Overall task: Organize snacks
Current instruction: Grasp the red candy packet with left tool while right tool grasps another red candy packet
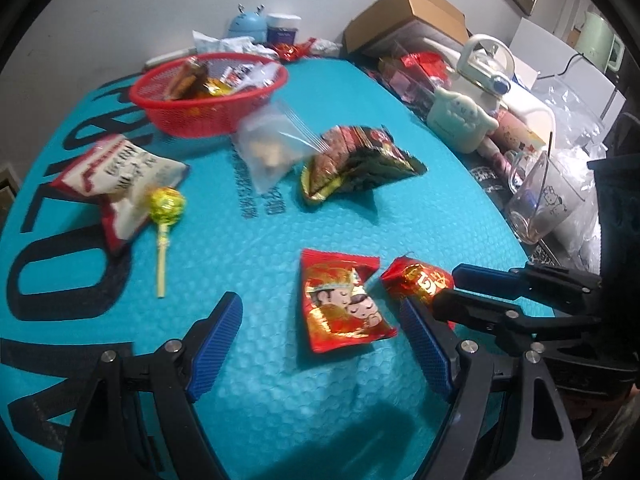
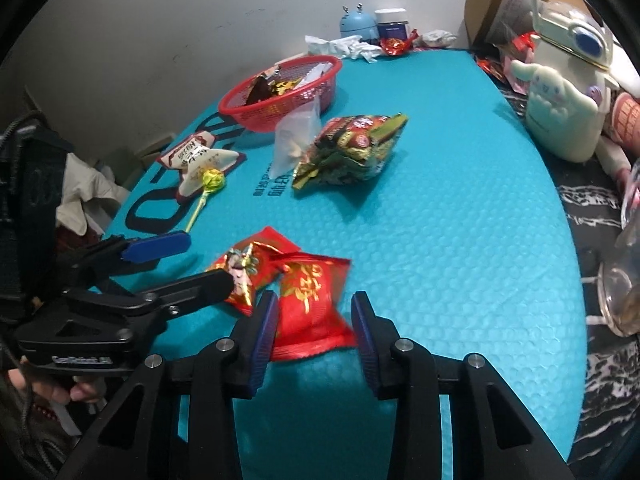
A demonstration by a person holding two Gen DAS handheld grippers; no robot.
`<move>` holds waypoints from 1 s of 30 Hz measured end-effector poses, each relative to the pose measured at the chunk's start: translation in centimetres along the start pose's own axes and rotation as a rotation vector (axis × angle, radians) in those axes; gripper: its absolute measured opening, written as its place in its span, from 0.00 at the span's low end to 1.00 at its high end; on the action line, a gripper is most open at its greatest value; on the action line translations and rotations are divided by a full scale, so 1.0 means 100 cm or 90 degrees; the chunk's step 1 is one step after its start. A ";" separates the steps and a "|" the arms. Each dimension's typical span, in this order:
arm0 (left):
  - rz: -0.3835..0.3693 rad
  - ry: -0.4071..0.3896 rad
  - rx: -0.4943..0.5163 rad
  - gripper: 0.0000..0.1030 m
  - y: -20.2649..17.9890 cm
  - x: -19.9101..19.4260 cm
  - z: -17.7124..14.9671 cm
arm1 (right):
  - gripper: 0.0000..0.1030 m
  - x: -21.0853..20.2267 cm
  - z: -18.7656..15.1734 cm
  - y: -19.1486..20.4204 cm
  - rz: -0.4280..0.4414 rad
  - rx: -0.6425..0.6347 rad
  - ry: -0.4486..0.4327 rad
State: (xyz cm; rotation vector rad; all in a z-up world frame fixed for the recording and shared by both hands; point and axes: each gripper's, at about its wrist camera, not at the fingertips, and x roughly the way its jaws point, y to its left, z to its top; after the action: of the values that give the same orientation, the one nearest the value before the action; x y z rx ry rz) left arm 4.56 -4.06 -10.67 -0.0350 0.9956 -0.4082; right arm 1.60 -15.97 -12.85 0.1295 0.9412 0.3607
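Six loose snacks lie on the counter, outside the one red basket, which sits at the far end with several wrappers heaped inside. Counting from the near edge: two red foil packets side by side, one printed with cartoon figures and one with gold characters; further back one dark green and red bag and one clear zip bag leaning against each other just in front of the basket; to the left one white and red packet with one yellow-wrapped lollipop lying across its corner. The left tool stands wide apart over the cartoon packet, its blue pads clear of it on both sides and holding nothing. The right tool straddles the gold-lettered packet with its jaws drawn in narrow, one pad against the foil, the other close to its edge; I cannot tell whether it presses there. The counter is covered by a teal bubble-textured sheet with large black lettering. Behind it runs a plain grey-white wall, with one small blue gadget, one white jar and crumpled paper at its foot. Along the right side are a cardboard box, a cream character-shaped bottle and a glass mug.
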 end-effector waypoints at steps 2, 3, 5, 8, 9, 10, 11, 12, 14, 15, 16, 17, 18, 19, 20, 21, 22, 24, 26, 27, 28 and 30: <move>0.000 0.003 0.004 0.79 -0.002 0.005 0.000 | 0.36 -0.001 0.000 -0.004 0.000 0.004 0.001; 0.003 0.006 0.007 0.79 -0.004 0.008 0.001 | 0.36 -0.001 0.000 -0.005 0.001 0.005 0.001; 0.009 0.011 0.014 0.79 -0.006 0.014 0.002 | 0.37 -0.001 -0.001 -0.007 0.014 0.004 0.004; 0.005 0.018 0.019 0.69 -0.006 0.020 0.003 | 0.47 0.002 0.000 -0.008 0.019 0.002 0.014; 0.006 0.024 0.019 0.61 -0.006 0.022 0.002 | 0.49 0.004 0.000 -0.009 0.022 0.002 0.018; 0.006 0.028 0.021 0.59 -0.006 0.024 0.002 | 0.50 0.006 0.000 -0.009 0.027 0.001 0.022; 0.013 0.022 0.028 0.55 -0.007 0.024 0.002 | 0.50 0.007 0.001 -0.008 0.030 -0.001 0.025; 0.019 0.022 0.036 0.49 -0.008 0.025 0.002 | 0.53 0.009 0.001 -0.008 0.031 -0.005 0.029; 0.022 0.020 0.045 0.43 -0.008 0.025 0.003 | 0.53 0.014 0.002 -0.006 0.024 -0.016 0.036; 0.020 0.022 0.048 0.40 -0.008 0.026 0.003 | 0.53 0.016 0.003 -0.005 0.023 -0.019 0.040; 0.014 0.022 0.048 0.39 -0.008 0.026 0.004 | 0.53 0.018 0.003 -0.004 0.021 -0.022 0.042; 0.011 0.021 0.047 0.38 -0.007 0.026 0.005 | 0.53 0.019 0.004 -0.003 0.021 -0.025 0.041; 0.008 0.022 0.046 0.37 -0.007 0.026 0.005 | 0.53 0.020 0.005 -0.001 0.021 -0.030 0.040; 0.006 0.022 0.047 0.37 -0.007 0.026 0.005 | 0.53 0.021 0.005 -0.001 0.020 -0.035 0.041; 0.004 0.022 0.047 0.36 -0.006 0.025 0.006 | 0.53 0.022 0.006 0.001 0.016 -0.041 0.040; 0.002 0.023 0.046 0.36 -0.006 0.025 0.006 | 0.53 0.023 0.006 0.002 0.011 -0.049 0.039; 0.001 0.024 0.044 0.36 -0.005 0.025 0.006 | 0.53 0.024 0.006 0.004 0.004 -0.059 0.038; -0.002 0.024 0.041 0.35 -0.003 0.023 0.005 | 0.38 0.027 0.007 0.007 -0.008 -0.072 0.036; -0.004 0.023 0.038 0.33 -0.003 0.020 0.004 | 0.36 0.028 0.008 0.007 -0.006 -0.075 0.035; -0.005 0.022 0.037 0.33 -0.003 0.019 0.003 | 0.35 0.028 0.008 0.006 -0.002 -0.072 0.035; -0.006 0.021 0.036 0.33 -0.002 0.017 0.002 | 0.35 0.028 0.008 0.006 0.001 -0.070 0.034; -0.005 0.019 0.035 0.32 -0.002 0.014 0.000 | 0.34 0.026 0.008 0.005 0.002 -0.068 0.032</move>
State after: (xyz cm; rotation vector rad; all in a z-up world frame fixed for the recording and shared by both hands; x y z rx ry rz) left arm 5.11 -4.69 -11.75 0.0161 1.0143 -0.4444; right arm 3.51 -14.47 -14.28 0.0241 0.9697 0.4171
